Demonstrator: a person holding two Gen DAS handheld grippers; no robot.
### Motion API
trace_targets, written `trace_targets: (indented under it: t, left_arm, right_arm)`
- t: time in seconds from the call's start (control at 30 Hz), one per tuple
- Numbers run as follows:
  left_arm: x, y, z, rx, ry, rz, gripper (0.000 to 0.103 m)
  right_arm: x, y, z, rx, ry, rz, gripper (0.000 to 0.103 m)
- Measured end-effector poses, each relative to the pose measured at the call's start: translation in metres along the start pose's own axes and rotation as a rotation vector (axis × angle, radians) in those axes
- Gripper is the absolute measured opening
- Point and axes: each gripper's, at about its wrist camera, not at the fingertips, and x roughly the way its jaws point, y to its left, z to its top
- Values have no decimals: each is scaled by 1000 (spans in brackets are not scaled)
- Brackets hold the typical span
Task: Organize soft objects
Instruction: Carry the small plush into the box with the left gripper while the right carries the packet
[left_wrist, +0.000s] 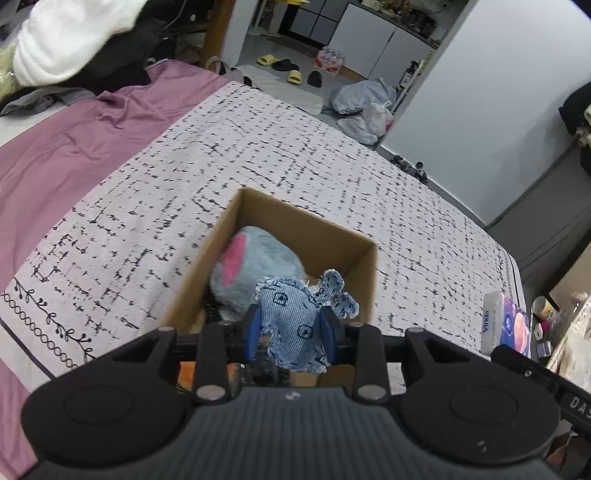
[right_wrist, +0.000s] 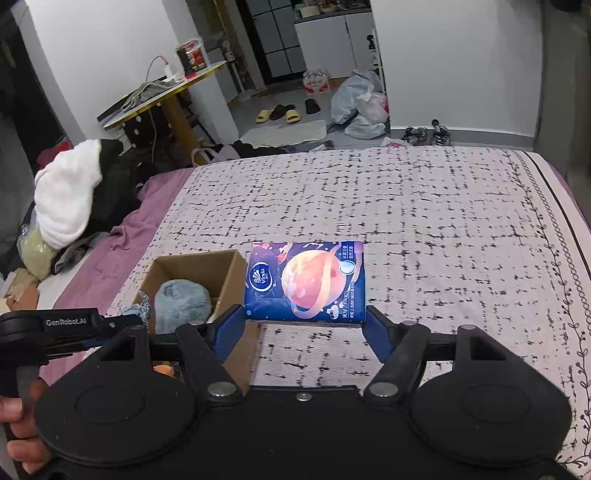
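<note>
My left gripper (left_wrist: 291, 328) is shut on a small denim fabric toy (left_wrist: 295, 314) and holds it over the near end of an open cardboard box (left_wrist: 258, 206). A blue plush with a pink ear (left_wrist: 251, 266) lies inside the box. My right gripper (right_wrist: 304, 325) is shut on a blue tissue pack with a planet print (right_wrist: 306, 280) and holds it above the bed, right of the box (right_wrist: 229, 273). The plush (right_wrist: 181, 299) and the left gripper (right_wrist: 74, 325) show at the left of the right wrist view. The tissue pack also shows in the left wrist view (left_wrist: 506, 325).
The box stands on a white blanket with black dashes (left_wrist: 295, 155) over a purple sheet (left_wrist: 74, 147). White and dark clothes (left_wrist: 74, 37) pile at the bed's far left. Slippers (right_wrist: 277, 112) and plastic bags (right_wrist: 358, 103) lie on the floor beyond the bed.
</note>
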Motion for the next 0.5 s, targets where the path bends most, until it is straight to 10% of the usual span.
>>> trace_targets:
  t: [0.5]
  left_arm:
    - [35,34,3,-41,73,23,34]
  right_arm:
    - [20,56,7,-74,28,27,68]
